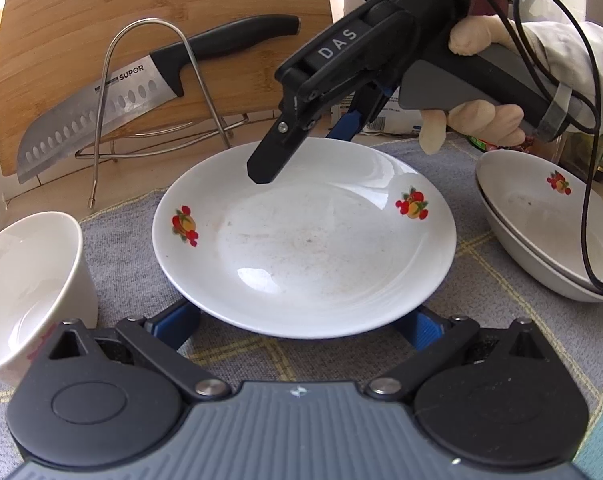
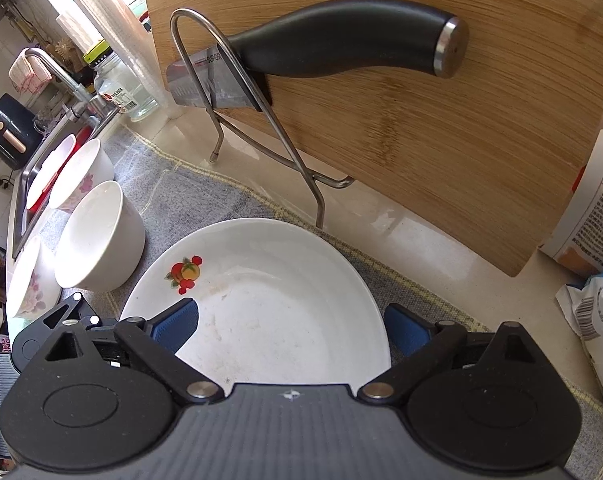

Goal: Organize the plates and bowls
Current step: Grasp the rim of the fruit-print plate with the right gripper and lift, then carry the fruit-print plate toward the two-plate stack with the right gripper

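The plate (image 1: pixel 305 248) lies flat on the grey mat (image 1: pixel 121 224) on the counter. The left gripper (image 1: pixel 301 322) has its jaws apart, the near rim of the plate between them. The right gripper (image 2: pixel 291 326) comes over the far rim, jaws also apart, one finger (image 2: pixel 175 324) above the plate and one outside the rim. A bowl (image 1: pixel 25 280) sits just left of the left jaws; stacked bowls (image 1: pixel 549 232) sit to their right.
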A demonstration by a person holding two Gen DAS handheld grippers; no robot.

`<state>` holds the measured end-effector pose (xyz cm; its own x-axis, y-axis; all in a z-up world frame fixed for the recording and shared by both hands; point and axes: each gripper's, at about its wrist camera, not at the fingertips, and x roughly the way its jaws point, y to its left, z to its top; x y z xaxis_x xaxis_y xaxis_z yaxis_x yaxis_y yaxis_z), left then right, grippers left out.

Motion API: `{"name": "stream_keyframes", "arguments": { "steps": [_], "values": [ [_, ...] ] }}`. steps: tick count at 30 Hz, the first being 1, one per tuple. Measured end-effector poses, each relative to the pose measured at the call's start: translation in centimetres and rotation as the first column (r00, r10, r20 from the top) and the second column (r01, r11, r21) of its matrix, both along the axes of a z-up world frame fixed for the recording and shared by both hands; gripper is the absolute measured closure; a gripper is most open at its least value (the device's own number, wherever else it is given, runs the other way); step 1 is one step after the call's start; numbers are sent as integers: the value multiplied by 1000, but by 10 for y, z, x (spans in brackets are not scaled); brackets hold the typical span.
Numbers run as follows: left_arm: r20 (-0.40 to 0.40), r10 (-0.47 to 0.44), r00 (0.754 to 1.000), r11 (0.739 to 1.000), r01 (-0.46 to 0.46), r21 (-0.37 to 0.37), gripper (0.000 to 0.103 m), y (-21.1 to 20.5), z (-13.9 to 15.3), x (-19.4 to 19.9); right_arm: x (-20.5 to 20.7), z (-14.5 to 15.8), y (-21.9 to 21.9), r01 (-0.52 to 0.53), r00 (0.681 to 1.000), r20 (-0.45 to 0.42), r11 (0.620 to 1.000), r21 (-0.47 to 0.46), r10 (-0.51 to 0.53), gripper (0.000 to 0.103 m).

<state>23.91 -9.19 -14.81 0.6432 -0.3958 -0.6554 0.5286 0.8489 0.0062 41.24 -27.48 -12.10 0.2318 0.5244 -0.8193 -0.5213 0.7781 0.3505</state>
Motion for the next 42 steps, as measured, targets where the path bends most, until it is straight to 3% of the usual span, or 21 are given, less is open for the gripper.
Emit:
{"name": "stream_keyframes", "arguments": {
  "steps": [15,42],
  "values": [
    [16,-43,999,999,42,14,0,-1,2,-2,7,-2,-2,-22,998,-53,998,62,26,4],
    [-21,-38,999,999,38,3,2,7,19,-16,-14,10,10,-44,998,-33,999,26,45,4]
  ]
}}
